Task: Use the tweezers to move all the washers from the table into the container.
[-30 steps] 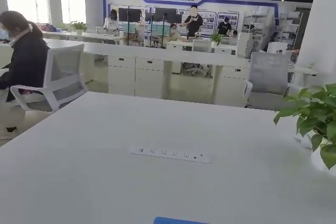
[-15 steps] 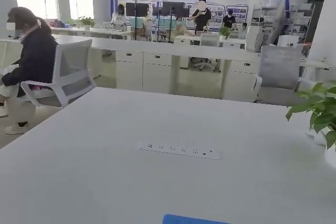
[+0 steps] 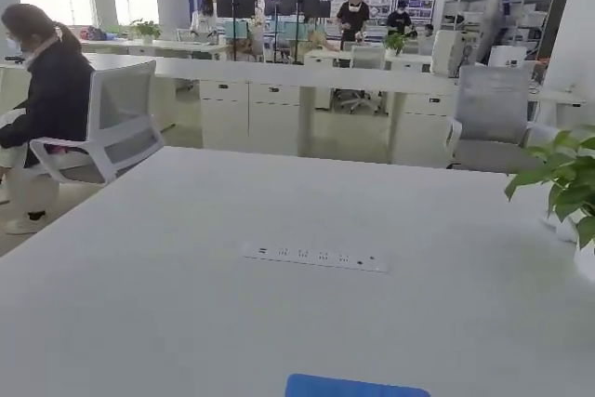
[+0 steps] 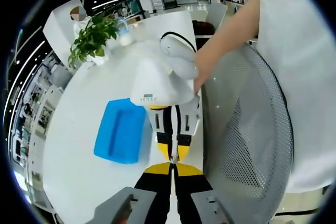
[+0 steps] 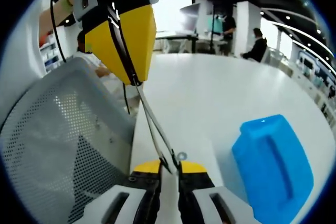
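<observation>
Washer (image 5: 181, 156) sits at the tip of the tweezers (image 5: 152, 124), right by your R gripper (image 5: 169, 170) tips (can't tell if it's lifted or lying on the table (image 3: 186, 276)). Your L gripper (image 4: 171, 167) is clamped on the tweezers' other end. R jaws are drawn together w/ the tweezer tips at their seam; can't tell if they pinch them. Blue container (image 5: 273, 166) lies near, w/ bare tabletop between it & the washer. Mesh chair back (image 5: 58, 129) stands close on the other side of both grippers. Head view: 1 power strip (image 3: 316, 256) mid-table, 1 plant (image 3: 562, 188) at the right edge. Vs 0.5 s ago your head cam dips a bit, so more of the container's edge shows; strip & plant keep their spots.
</observation>
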`<state>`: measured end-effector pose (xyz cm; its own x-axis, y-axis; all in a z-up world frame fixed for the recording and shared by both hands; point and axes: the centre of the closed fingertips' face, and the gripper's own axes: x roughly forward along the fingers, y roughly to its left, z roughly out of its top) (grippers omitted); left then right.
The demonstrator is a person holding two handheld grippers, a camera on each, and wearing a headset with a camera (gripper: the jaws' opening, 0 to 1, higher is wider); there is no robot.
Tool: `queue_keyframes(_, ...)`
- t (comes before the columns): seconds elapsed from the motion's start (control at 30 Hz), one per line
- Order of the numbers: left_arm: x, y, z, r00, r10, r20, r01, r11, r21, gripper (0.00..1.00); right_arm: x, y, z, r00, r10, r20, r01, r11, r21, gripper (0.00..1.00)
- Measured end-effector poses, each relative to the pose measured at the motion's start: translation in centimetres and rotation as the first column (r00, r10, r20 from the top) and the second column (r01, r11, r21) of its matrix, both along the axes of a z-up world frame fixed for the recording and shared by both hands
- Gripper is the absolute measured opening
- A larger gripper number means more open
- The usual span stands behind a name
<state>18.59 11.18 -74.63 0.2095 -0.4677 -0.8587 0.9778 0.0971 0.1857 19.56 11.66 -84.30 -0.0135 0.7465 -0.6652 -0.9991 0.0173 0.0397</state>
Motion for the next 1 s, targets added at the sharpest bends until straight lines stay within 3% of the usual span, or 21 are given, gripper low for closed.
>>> queue_keyframes(0.17,0.5,0.0,-0.2,0.999,-0.045,0.0,0.045,0.999,0.03,0.0,0.5,-0.1,-0.1,1.0,-0.016,-0.003,0.016,1.0,0.0,0.08)
queue_keyframes(0.3,0.6,0.1,-0.8,0.997,-0.077,-0.011,0.078,0.995,0.065,0.0,0.5,0.2,0.0,0.999,-0.022,-0.047,0.023,1.0,0.009,0.12)
queue_keyframes(0.47,1.0,-0.3,-0.6,0.996,-0.08,-0.038,0.082,0.996,0.048,0.0,0.2,0.3,0.3,0.998,-0.006,-0.068,0.007,1.0,0.016,0.14)
queue_keyframes(0.7,1.8,-0.9,-0.9,0.99,-0.084,-0.109,0.088,0.996,0.025,0.0,0.2,0.9,2.8,0.999,0.014,-0.038,-0.012,0.999,0.043,0.15)
queue_keyframes(0.77,1.9,-1.4,-0.9,0.988,-0.07,-0.141,0.068,0.998,-0.016,0.0,0.5,0.9,2.9,1.0,0.004,-0.031,-0.002,0.999,0.039,0.12)
queue_keyframes(1.0,2.3,-1.7,-1.2,0.983,-0.054,-0.176,0.046,0.998,-0.047,0.0,0.8,0.7,2.3,0.999,-0.018,-0.037,0.019,1.0,0.012,0.05)
